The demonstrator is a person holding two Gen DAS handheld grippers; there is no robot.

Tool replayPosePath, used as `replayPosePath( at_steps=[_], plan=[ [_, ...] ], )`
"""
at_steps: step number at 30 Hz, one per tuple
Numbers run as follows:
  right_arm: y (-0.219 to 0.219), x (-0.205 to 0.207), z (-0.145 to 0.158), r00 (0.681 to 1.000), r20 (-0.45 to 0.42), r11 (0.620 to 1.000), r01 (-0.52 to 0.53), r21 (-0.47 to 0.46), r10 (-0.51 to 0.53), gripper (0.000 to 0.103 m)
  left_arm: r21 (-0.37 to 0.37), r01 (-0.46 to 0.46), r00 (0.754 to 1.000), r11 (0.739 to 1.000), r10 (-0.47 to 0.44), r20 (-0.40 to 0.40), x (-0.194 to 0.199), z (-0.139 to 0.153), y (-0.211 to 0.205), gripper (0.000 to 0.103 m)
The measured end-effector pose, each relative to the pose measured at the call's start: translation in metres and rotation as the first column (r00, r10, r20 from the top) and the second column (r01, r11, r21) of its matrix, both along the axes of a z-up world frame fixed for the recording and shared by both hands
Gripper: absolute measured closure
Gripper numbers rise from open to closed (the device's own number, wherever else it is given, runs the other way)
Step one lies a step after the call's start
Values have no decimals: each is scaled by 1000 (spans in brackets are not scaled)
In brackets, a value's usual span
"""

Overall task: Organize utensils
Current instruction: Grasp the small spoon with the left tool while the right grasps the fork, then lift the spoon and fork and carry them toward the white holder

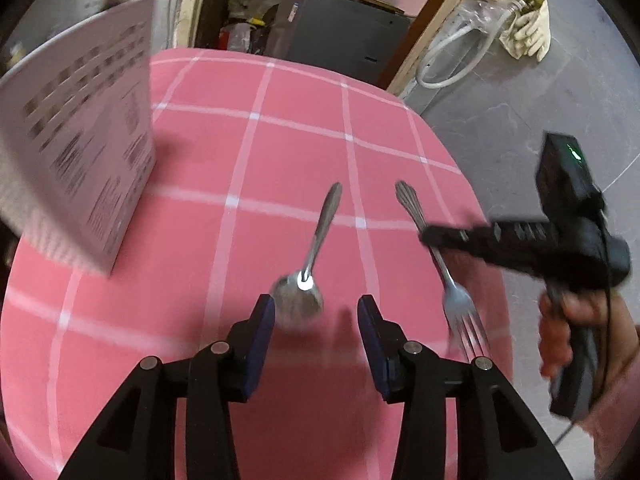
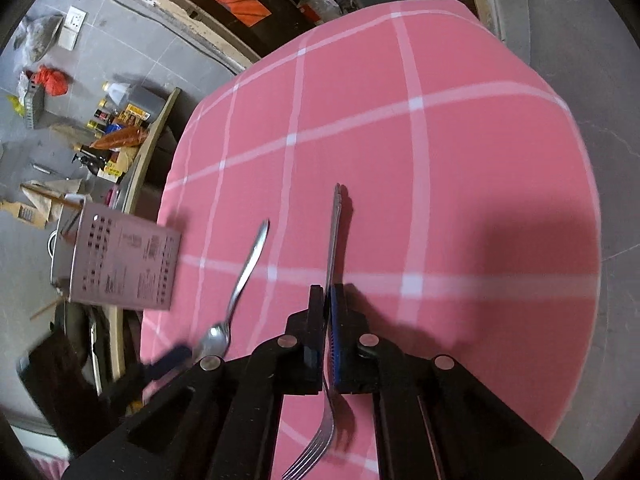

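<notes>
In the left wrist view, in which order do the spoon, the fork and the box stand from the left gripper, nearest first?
1. Spoon: bowl just ahead of the open left gripper.
2. Fork: to the right, clamped by the right gripper.
3. Box: far left, upright on the tablecloth.

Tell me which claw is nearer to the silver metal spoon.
Left. The left claw stands open just over the silver metal spoon's bowl; the right claw is beside it, shut on the silver fork.
</notes>
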State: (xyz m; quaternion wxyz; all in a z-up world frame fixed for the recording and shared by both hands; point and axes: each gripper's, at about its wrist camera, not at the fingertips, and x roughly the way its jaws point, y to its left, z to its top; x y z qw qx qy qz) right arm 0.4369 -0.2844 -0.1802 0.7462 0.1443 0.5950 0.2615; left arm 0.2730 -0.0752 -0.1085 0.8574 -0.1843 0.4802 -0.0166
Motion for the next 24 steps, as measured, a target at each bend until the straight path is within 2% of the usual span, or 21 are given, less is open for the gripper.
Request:
replayPosePath(
  at_steps=[4, 9, 11, 14, 15, 16, 24],
  plan=[
    [-13, -4, -1, 1000, -5, 999, 29, 38, -29, 100, 33, 46, 998, 998, -44, -49, 25, -10, 1, 62],
    [-14, -14, -3, 998, 6, 997, 56, 55, -56, 100, -6, 56, 995, 998, -57, -77, 43, -14, 5, 63],
    [-15, -19, -4, 997, 1, 995, 72, 66, -72, 100, 1, 62, 995, 998, -62, -83, 50, -14, 4, 64],
    [-15, -29, -5, 996, 5, 993, 92, 68, -92, 100, 46, 84, 992, 995, -79, -103, 54, -13, -3, 79],
    [-14, -32, -4, 995, 13, 994, 94, 61, -95, 100, 58, 85, 991, 995, -78, -110, 54, -14, -3, 88],
    [-12, -35, -3, 995, 22, 994, 95, 50, -96, 100, 53, 80, 991, 995, -74, -114, 52, -14, -2, 95],
    [-10, -62, -6, 995, -3, 994, 95, 45, -95, 101, -88, 50, 989, 995, -62, -131, 24, -19, 8, 95]
  ],
)
